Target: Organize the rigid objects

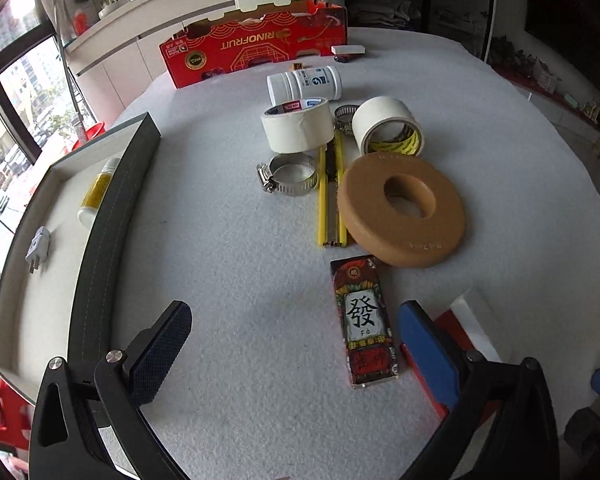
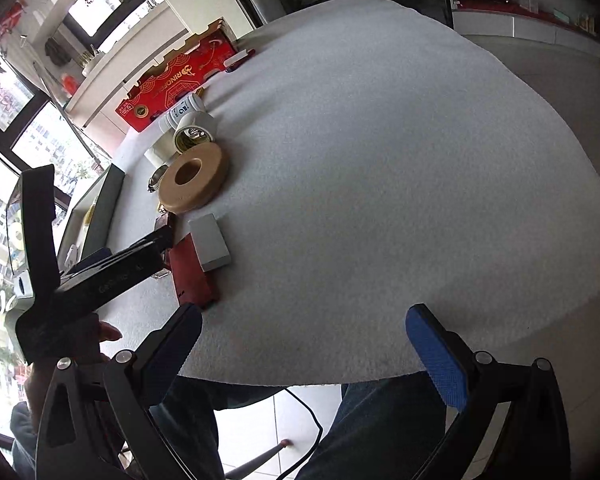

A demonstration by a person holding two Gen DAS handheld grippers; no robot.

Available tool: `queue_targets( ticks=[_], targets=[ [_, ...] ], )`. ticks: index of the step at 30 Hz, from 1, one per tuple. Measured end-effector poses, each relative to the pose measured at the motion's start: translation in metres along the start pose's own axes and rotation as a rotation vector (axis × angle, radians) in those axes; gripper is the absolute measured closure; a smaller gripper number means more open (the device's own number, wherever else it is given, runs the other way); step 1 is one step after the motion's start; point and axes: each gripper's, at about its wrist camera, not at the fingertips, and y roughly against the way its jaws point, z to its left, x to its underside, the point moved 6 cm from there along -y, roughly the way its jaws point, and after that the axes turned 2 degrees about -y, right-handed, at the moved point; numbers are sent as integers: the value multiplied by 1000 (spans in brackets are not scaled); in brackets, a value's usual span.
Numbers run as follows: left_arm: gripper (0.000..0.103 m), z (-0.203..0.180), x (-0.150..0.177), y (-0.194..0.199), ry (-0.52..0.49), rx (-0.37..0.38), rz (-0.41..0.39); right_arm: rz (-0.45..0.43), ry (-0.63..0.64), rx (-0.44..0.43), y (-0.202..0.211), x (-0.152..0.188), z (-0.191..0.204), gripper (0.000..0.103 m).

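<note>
You are holding your left gripper wide apart and gripping nothing, hovering over the white table with the mahjong-print box lying between its fingers. Beyond it the tan ring, two tape rolls and a hose clamp are sitting clustered. The gray tray is lying to the left. Your right gripper is also hanging spread and empty near the table edge
</note>
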Motion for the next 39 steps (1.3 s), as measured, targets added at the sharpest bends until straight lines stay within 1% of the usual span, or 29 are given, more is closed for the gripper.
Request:
queue_targets(
  ticks=[1, 3, 7, 10, 12, 14, 16, 17, 19, 20, 22, 25, 28, 30, 32, 35, 37, 39],
  targets=[
    [0, 5, 3, -3, 7, -5, 8, 0, 10, 1, -2, -2, 2, 0],
    [0, 14, 7, -4, 38, 14, 4, 9, 33, -5, -8, -5, 8, 0],
    [0, 32, 9, -7, 77, -8, 8, 23, 127, 15, -26, -14, 32, 0],
    [0, 37, 11, -9, 113, 15, 11, 17, 240, 67, -41, -25, 54, 0],
    [0, 35, 10, -8, 106, 4, 3, 15, 295, 125, -53, -31, 61, 0],
    [0, 32, 9, -6, 76, -18, -12, 37, 326, 175, -64, -35, 60, 0],
    [0, 31, 7, -5, 45, -35, -21, 41, 305, 162, -67, -42, 50, 0],
    [0, 30, 7, -4, 37, -40, -21, 40, 285, 192, -67, -47, 39, 0],
    [0, 29, 5, -5, 29, -50, -20, 19, 265, 285, -67, -58, 17, 0],
    [0, 28, 4, -5, 26, -57, -20, 10, 248, 284, -64, -62, 9, 0],
    [0, 25, 1, -5, 15, -73, -25, 22, 250, 287, -62, -64, 0, 0],
    [0, 17, -2, -5, -4, -75, -31, 33, 313, 263, -64, -62, 7, 0],
    [0, 13, -2, -3, -5, -69, -61, 5, 370, 229, -67, -61, 18, 0],
    [0, 14, 0, -3, 3, -51, -92, -4, 393, 211, -73, -64, 24, 0],
    [0, 17, 2, -4, 32, -22, -106, -8, 413, 194, -74, -66, 26, 0],
    [0, 25, 5, -9, 138, 54, -85, -13, 424, 187, -73, -64, 27, 0],
    [0, 23, 4, -8, 117, 37, -87, -20, 429, 184, -74, -65, 28, 0],
    [0, 23, 3, -9, 122, 44, -80, -23, 433, 186, -75, -66, 30, 0]
  ],
)
